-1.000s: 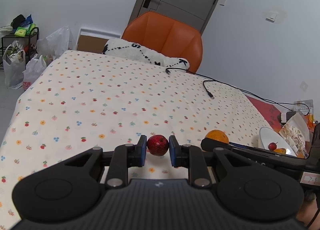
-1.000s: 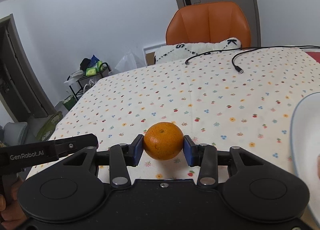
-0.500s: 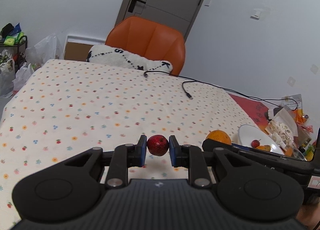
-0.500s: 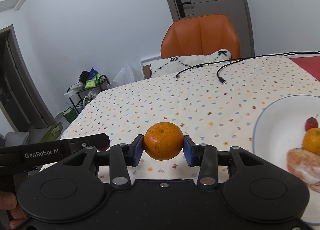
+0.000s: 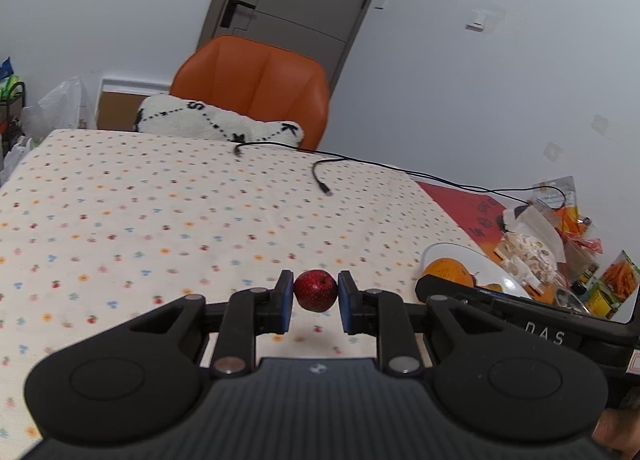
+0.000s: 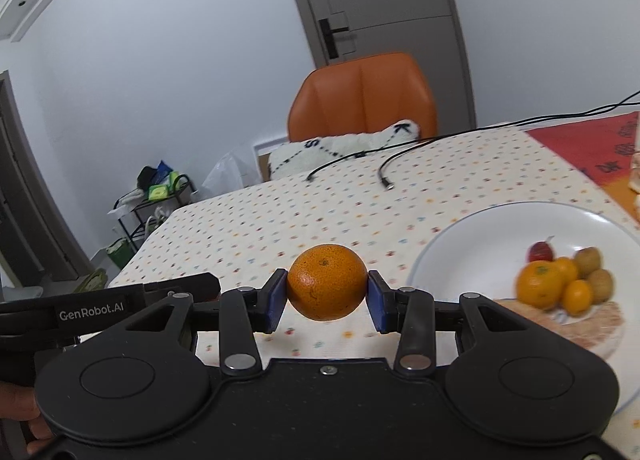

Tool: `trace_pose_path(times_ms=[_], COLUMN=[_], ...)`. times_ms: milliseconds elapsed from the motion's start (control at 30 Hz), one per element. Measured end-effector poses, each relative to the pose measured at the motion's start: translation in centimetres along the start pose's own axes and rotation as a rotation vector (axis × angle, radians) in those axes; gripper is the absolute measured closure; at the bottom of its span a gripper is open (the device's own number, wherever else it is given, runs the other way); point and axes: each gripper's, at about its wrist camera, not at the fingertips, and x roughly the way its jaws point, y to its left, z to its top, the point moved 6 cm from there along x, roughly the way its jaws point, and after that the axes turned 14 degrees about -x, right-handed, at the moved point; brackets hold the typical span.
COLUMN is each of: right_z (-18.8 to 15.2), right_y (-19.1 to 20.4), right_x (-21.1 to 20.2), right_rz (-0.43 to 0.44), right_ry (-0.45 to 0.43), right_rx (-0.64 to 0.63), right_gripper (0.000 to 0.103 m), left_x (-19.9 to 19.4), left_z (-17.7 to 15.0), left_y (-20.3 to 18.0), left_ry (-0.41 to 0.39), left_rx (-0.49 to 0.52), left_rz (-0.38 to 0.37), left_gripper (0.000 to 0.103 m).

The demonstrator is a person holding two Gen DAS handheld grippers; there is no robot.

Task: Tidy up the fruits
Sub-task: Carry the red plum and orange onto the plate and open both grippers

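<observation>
My left gripper (image 5: 315,296) is shut on a small red fruit (image 5: 315,290), held above the flowered tablecloth (image 5: 160,220). My right gripper (image 6: 327,300) is shut on an orange (image 6: 327,286) just left of a white plate (image 6: 472,244). The plate holds several fruits: oranges (image 6: 540,284), brown kiwis (image 6: 588,260), a small red fruit (image 6: 541,251) and a peeled piece (image 6: 580,324). In the left wrist view the orange (image 5: 446,270) shows in front of the plate (image 5: 492,272), above the right gripper's body (image 5: 520,320).
An orange chair (image 5: 256,80) with a white cushion (image 5: 216,122) stands at the table's far side. Black cables (image 5: 320,176) lie across the cloth. Snack packets (image 5: 560,228) and a red mat (image 5: 468,204) crowd the right edge. A shelf with bags (image 6: 156,196) stands on the floor.
Both grippers swung to the right with their fruits still held. The plate has come far into the right wrist view and now lies close beside the orange.
</observation>
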Motion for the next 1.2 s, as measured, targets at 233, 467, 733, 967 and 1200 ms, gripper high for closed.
trace_pose_path(times_ms=[233, 467, 733, 967, 1200], right_z=[-0.5, -1.3, -2.2, -2.8, -2.3], right_y=[-2.8, -5.5, -8.5, -10.1, -10.7], right_x=[-1.1, -1.5, -2.0, -1.7, -1.4], right_rz=[-0.048, -0.09, -0.131, -0.143, -0.133], right_ry=[-0.009, -0.007, -0.014, -0.008, -0.046], right_rx=[0.032, 0.062, 0.101, 0.128, 0.163], right_gripper=[0.063, 0.063, 0.063, 0.063, 0.055], left_x=[0.7, 1.7, 3.3, 4.3, 4.8], left_z=[-0.9, -1.4, -2.4, -3.2, -3.5], left_y=[-2.2, -4.4, -7.0, -8.4, -9.3], left_ry=[0.017, 0.028, 0.052, 0.066, 0.073], left_rx=[0.024, 0.05, 0.091, 0.108, 0.116], left_rz=[-0.026, -0.049, -0.059, -0.064, -0.07], left_gripper=[0.081, 0.081, 0.081, 0.081, 0.081])
